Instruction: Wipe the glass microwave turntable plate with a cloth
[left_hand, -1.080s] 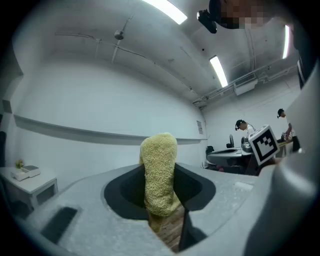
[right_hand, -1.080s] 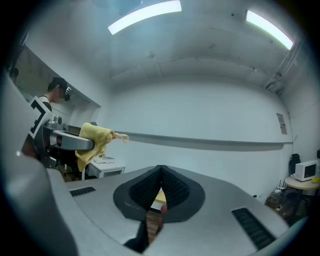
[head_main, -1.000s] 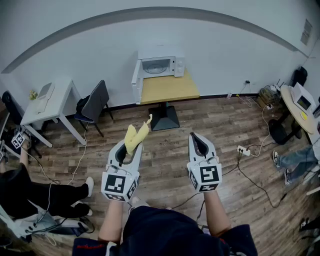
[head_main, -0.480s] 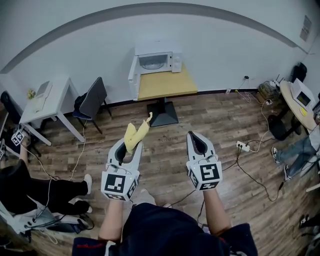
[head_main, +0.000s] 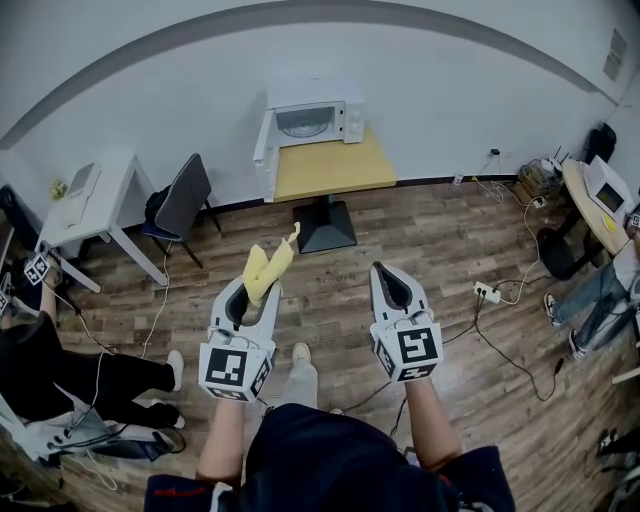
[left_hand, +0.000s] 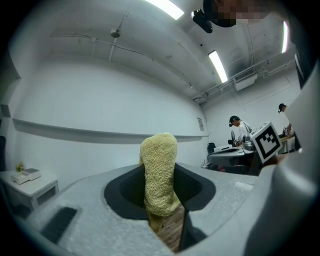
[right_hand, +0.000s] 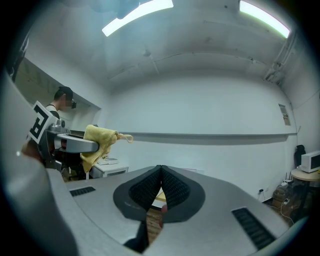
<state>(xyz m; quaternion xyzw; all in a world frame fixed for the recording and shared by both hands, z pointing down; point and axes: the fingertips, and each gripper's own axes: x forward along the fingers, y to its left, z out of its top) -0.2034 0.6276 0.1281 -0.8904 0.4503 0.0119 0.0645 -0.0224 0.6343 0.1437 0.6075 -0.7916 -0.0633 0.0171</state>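
Your left tool (head_main: 256, 292) is clenched on a yellow terry cloth (head_main: 263, 268). The cloth stands up out of the jaws and its free end trails forward. Your right tool (head_main: 387, 275) is clenched on nothing, ribbed pads together. Both tools sit side by side, apart, over the wood-plank floor (head_main: 450, 260). Well ahead of them, a white microwave oven (head_main: 345, 120) sits door-open on a yellow-topped bench (head_main: 333, 170). A pale round disc (head_main: 300, 124) shows in its cavity, too small to confirm as the glass plate.
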